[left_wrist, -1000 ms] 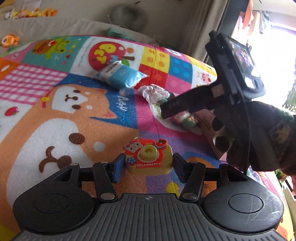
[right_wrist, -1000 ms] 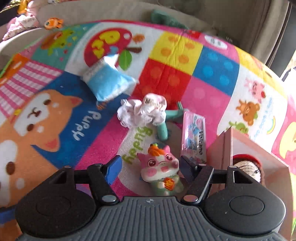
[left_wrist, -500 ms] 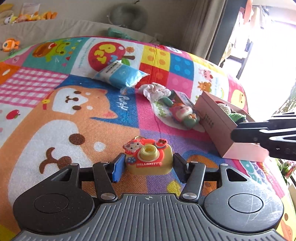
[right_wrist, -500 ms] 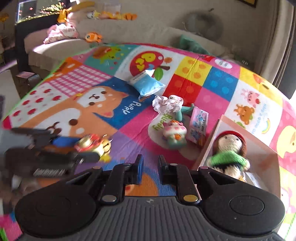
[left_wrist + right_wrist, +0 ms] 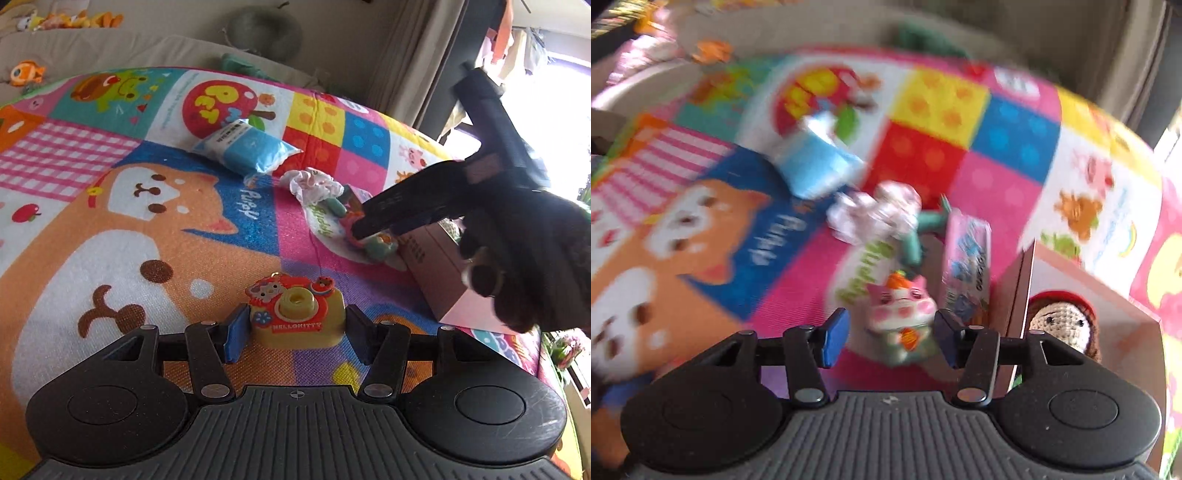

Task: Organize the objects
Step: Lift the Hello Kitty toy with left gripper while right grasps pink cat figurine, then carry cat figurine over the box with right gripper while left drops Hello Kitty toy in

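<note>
The left gripper (image 5: 295, 338) has its tongs apart, one on each side of the yellow toy camera (image 5: 297, 314) on the mat (image 5: 110, 229). The right gripper (image 5: 891, 334) is apart too, around the pink cat toy (image 5: 899, 314). Just past it stand the pink box (image 5: 1021, 295) and the doll (image 5: 1062, 321) inside. The right picture is blurry, so a fast squeeze could knock the cat over.

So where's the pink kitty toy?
In the right wrist view, the pink kitty toy sits on the mat between the open right gripper fingers, beside the pink box.
</note>
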A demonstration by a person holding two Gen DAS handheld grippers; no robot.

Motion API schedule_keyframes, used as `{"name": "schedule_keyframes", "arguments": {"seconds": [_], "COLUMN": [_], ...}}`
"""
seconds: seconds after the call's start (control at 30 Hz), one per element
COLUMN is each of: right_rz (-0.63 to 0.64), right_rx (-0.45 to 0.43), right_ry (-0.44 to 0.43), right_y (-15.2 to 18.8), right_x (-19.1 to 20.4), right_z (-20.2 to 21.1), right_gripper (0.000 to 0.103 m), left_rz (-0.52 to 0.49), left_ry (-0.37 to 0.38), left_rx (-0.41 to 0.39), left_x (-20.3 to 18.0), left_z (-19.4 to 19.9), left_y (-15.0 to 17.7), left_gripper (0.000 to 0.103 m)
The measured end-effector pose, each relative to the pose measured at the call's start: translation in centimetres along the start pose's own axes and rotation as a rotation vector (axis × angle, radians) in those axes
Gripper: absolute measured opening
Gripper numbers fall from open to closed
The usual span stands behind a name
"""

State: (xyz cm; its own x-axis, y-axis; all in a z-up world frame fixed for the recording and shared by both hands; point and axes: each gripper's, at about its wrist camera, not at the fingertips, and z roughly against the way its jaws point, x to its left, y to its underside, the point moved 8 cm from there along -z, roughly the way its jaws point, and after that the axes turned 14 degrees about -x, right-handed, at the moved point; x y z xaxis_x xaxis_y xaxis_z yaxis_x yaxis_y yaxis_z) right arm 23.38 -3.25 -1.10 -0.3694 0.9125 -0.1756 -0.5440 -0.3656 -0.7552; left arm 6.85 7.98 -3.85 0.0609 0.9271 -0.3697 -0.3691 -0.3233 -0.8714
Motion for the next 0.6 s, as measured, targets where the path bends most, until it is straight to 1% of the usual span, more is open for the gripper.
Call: {"name": "schedule_keyframes", "arguments": {"seconds": [0.07,0.1,0.13,0.2,0.27,0.37,0.47,0.53,0.6], "right_rz": [-0.016,0.001,0.029,0.067,0.054,0.039,-0.004,-0.028,-0.035], "right_rx": [0.057,0.065,0.063,0.044,0.032,-0.03,-0.092,-0.124,-0.171], "right_ry": [0.01,0.014,0.018,0.004,-0.046,-0.148,-0.242,-0.262,-0.226], "right_y": [0.6,0.9,1.1,1.5,1.9,2.7,4.9,6.9,9.0], "right_x": [-0.1,0.2,0.6,1.5,2.3,3.3,3.0,2.0,0.1], "right_z": [-1.9,-2.3,-2.5,-1.9,-0.2,5.0,11.8,16.0,19.6], "right_gripper": [0.051,0.051,0.047,0.045,0.044,0.044,0.044,0.044,0.044], "left_rz": [0.008,0.013,0.017,0.021,0.02,0.017,0.005,-0.016,-0.05], "left_ry": [0.005,0.006,0.008,0.01,0.009,0.007,0.0,-0.009,-0.022], "left_rx": [0.0,0.0,0.0,0.0,0.0,0.0,0.001,0.005,0.014], "left_x": [0.1,0.1,0.2,0.2,0.2,0.2,0.1,-0.1,-0.5], "left_z": [0.0,0.0,0.0,0.0,0.0,0.0,0.0,-0.1,-0.1], "left_y": [0.0,0.0,-0.1,-0.1,-0.1,-0.1,-0.1,-0.1,0.0], "left_gripper": [0.06,0.06,0.06,0.06,0.06,0.06,0.06,0.06,0.06]}}
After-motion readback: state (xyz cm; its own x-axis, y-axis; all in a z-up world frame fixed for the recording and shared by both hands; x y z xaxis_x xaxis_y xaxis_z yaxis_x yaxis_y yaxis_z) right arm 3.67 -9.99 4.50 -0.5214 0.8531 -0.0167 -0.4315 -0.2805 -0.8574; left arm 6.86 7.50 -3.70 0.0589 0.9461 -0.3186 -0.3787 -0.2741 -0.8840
